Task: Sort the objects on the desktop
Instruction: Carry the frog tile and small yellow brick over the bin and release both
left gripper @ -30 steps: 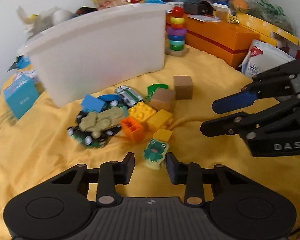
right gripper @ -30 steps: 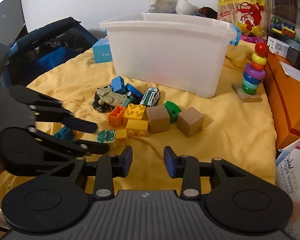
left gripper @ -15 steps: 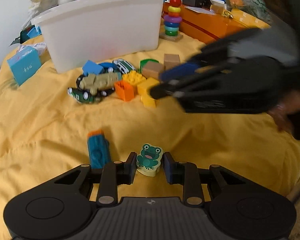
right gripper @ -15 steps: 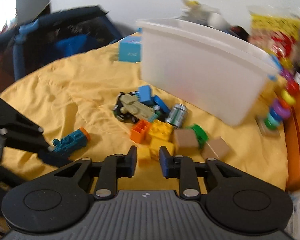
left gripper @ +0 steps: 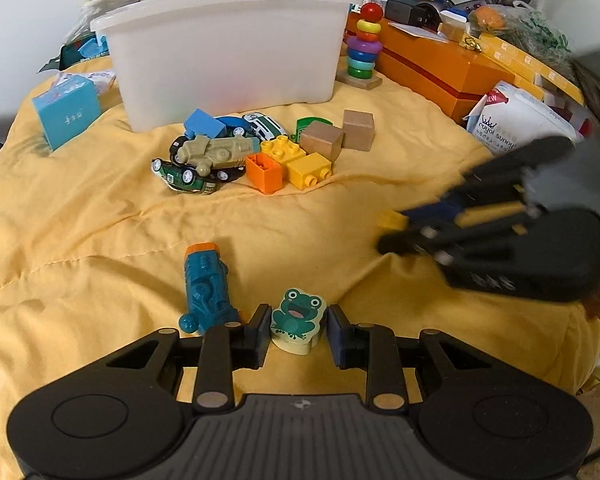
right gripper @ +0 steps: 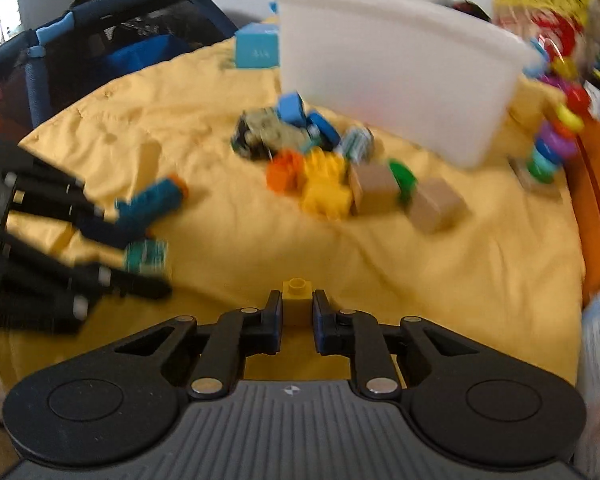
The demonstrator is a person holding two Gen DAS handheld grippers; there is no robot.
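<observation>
A wrinkled yellow cloth (left gripper: 100,216) covers the worktop. At its far side stands a white plastic tub (left gripper: 228,48), smooth and rectangular. The left gripper (left gripper: 298,330) has its jaws spread around a flat frog block (left gripper: 296,318), not touching it. The right gripper (right gripper: 297,314) pinches a small yellow studded brick (right gripper: 297,300) between its jaws.

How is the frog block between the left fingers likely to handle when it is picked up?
The frog block looks like a thick, solid slab, so probably rigid and light. Its curvy outline gives the left gripper uneven contact, so it may pivot. It stands upright on the soft yellow cloth, so a nudge could tip it.
</observation>
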